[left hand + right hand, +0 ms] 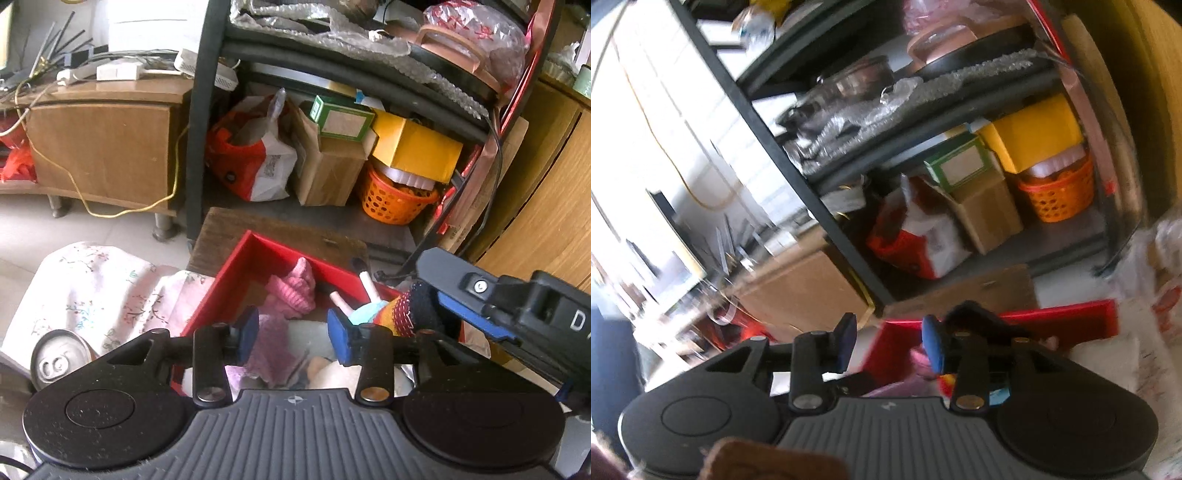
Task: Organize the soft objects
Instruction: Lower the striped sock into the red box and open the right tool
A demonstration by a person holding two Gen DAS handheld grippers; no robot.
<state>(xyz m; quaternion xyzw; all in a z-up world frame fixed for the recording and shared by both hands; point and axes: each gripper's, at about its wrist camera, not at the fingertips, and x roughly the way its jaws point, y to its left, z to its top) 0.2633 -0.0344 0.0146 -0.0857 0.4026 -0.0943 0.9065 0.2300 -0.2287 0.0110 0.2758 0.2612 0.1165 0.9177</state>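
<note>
Red box [236, 273] of soft toys under parted left claw [293, 334], right claw [892, 345] tilted, parted, empty.

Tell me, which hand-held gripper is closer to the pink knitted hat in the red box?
Left. The left hand-held gripper hangs open just over the red box, with the pink knitted hat right ahead of its fingers. The right hand-held gripper, also open, sits farther back, outside the box.

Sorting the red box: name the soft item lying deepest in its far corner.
The pink knitted hat, tucked against the red box's far wall; the purple cloth and white plush lie nearer the left claw.
</note>
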